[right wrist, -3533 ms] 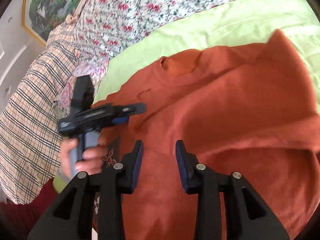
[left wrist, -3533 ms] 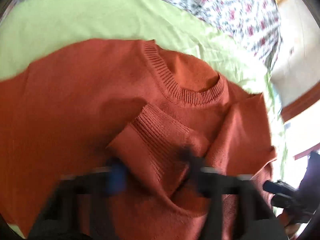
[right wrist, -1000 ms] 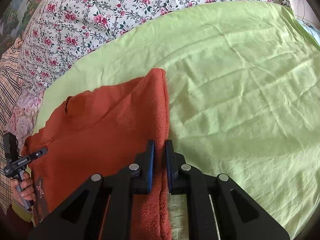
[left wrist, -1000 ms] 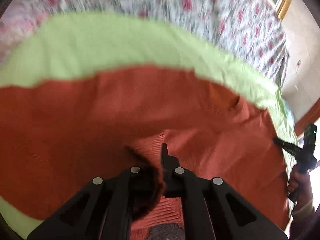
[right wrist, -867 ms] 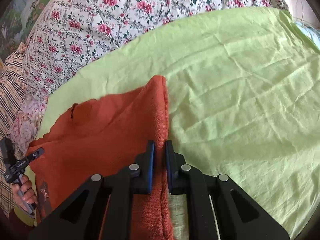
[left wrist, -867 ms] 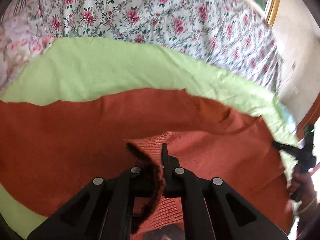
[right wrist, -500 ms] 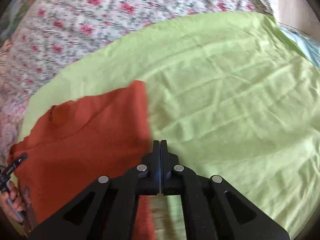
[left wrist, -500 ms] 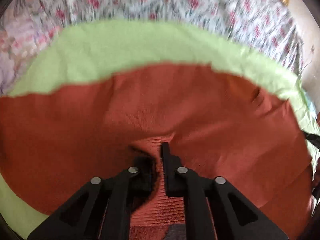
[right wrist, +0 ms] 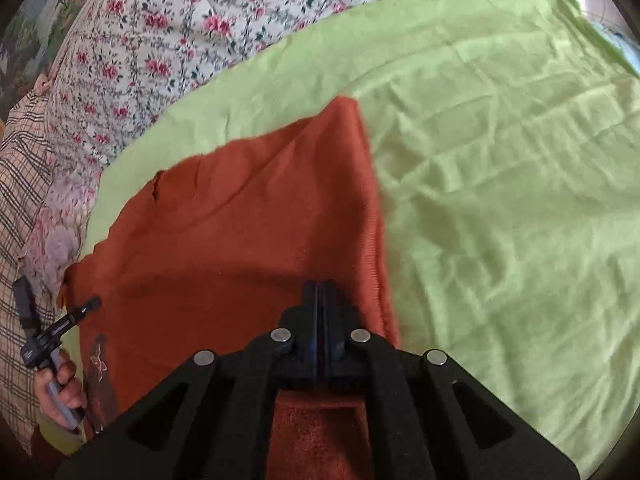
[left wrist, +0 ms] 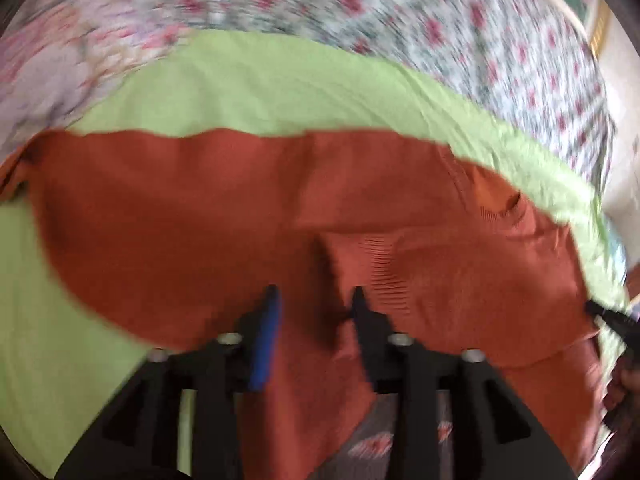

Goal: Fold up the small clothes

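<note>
While hidden from the right view, cuff (left wrist: 368,268) beyond just-parted left claw (left wrist: 314,294); right claw (right wrist: 320,286) together, over sweater (right wrist: 224,240).

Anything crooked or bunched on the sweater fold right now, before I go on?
Nothing damaged. The orange sweater lies folded on the green sheet, right edge fairly straight. The ribbed cuff lies loose and slightly askew on top, ahead of the left gripper, whose jaws have just been opening, nothing pinched. The left-wrist view is blurred.

Rust-orange knit sweater (right wrist: 240,240), partly folded, ribbed cuff on top, lying flat on light green sheet (right wrist: 500,160)
</note>
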Action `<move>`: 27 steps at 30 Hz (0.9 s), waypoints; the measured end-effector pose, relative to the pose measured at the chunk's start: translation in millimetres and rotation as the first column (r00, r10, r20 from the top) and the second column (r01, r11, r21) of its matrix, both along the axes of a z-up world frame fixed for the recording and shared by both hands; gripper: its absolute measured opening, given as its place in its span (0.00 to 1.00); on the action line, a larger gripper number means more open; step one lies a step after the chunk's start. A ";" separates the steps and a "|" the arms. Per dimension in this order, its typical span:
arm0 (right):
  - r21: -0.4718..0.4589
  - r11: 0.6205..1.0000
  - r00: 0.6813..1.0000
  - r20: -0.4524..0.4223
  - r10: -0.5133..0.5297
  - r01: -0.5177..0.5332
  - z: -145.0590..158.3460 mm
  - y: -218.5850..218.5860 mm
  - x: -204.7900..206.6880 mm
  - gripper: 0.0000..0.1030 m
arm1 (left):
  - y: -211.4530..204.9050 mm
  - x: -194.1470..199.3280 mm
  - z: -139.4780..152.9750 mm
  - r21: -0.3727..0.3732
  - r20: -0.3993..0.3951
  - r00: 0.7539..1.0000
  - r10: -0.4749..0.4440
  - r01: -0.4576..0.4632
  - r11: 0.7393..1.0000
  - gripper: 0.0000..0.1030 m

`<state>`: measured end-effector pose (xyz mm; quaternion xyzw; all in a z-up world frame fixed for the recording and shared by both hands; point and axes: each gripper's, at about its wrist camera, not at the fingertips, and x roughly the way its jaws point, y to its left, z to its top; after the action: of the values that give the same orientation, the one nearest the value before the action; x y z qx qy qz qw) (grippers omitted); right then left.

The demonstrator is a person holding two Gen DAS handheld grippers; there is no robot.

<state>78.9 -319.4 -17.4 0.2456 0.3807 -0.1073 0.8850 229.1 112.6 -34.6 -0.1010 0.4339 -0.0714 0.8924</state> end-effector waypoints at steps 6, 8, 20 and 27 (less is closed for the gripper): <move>-0.013 0.995 0.993 0.062 0.097 -0.097 19.4 37.8 -25.1 0.55 | 110.9 -22.2 5.2 -0.123 -0.003 0.962 0.272 -0.270 0.955 0.63; -0.005 0.992 0.990 0.060 0.129 -0.128 18.3 50.4 -28.0 0.55 | 147.5 -20.9 -0.9 -0.154 -0.033 0.932 0.360 -0.360 0.920 0.64; 0.032 0.973 0.973 0.015 0.229 -0.229 6.4 100.8 -17.3 0.55 | 291.5 67.4 -20.7 -0.392 -0.136 0.804 0.579 -0.581 0.714 0.64; 0.014 0.966 0.966 0.006 0.259 -0.259 10.1 113.4 -16.9 0.55 | 281.5 70.7 8.3 -0.298 -0.032 0.819 0.573 -0.555 0.776 0.05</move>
<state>62.0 -206.0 -7.3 0.2005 0.4085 0.0124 0.8904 299.7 394.1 -26.3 -0.3557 0.3407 0.1324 0.8602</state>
